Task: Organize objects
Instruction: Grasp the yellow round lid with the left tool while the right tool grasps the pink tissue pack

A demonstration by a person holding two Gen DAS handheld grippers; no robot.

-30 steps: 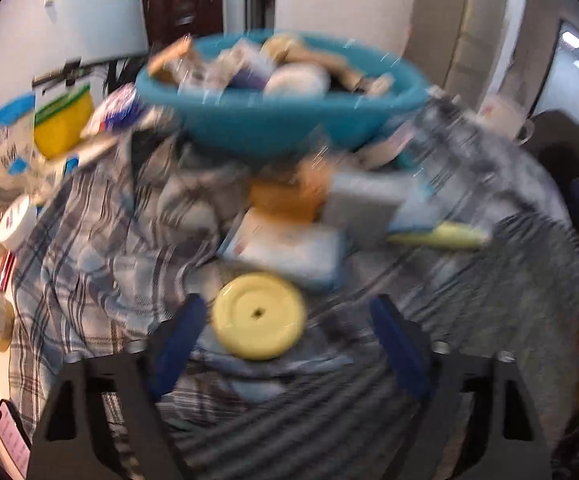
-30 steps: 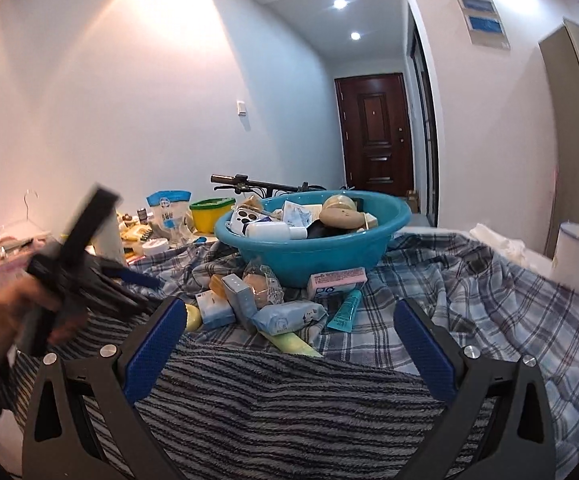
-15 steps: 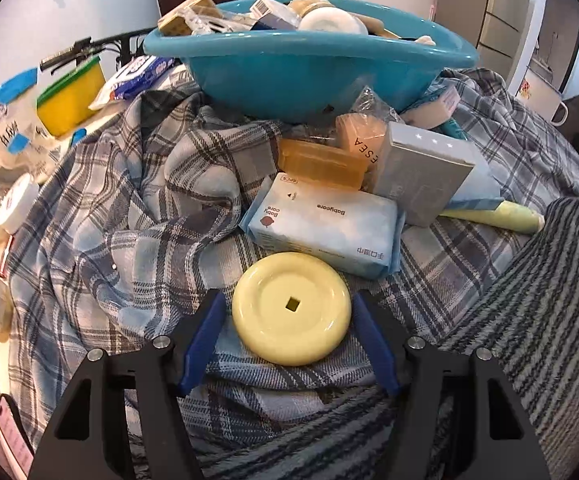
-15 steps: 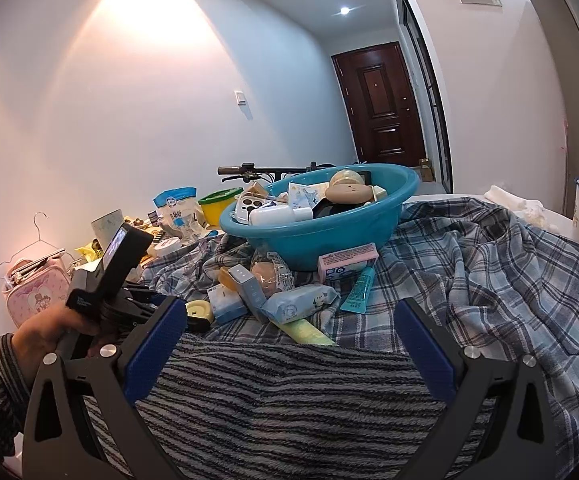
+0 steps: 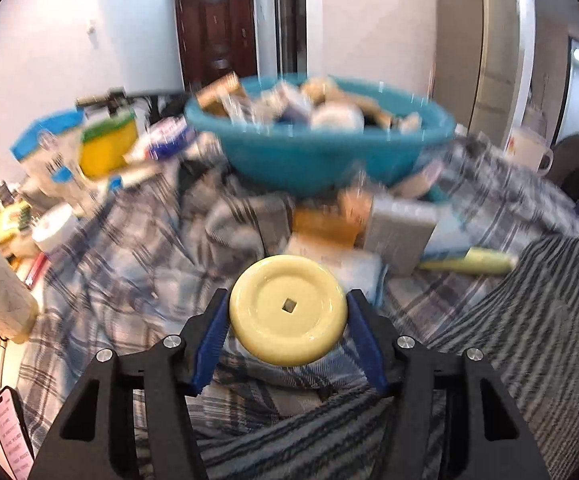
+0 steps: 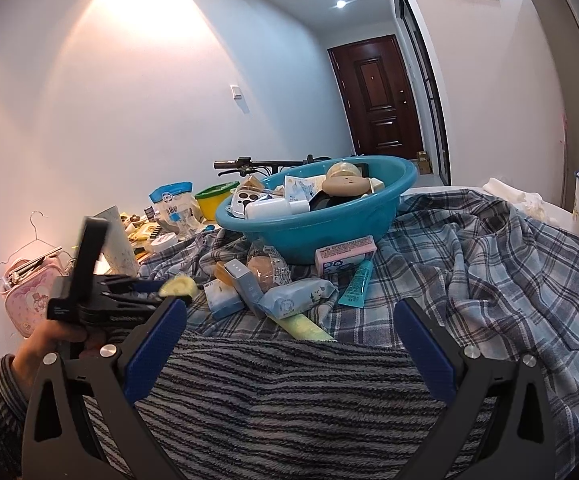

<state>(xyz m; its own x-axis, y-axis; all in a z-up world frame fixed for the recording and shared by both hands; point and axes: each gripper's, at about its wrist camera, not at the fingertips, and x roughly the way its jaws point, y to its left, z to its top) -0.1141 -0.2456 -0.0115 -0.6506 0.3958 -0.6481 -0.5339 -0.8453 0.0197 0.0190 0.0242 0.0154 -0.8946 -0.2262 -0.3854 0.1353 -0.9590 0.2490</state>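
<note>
Your teal basin [image 5: 321, 156] sits heaped at the back of the plaid blanket [image 5: 137, 264], loose packets (a grey box, a wipes pack) just before it. Your left gripper [image 5: 287, 312] has just been closing and now clamps the yellow disc [image 5: 287, 314], lifted off the blanket: it is ready to carry. Your right gripper [image 6: 289, 344] hangs wide apart, empty.

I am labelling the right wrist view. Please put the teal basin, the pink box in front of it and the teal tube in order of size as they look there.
1. teal basin, clearly the largest.
2. pink box.
3. teal tube.
The box and the tube look nearly alike in length; the box looks bulkier, so this order is unsure.
</note>
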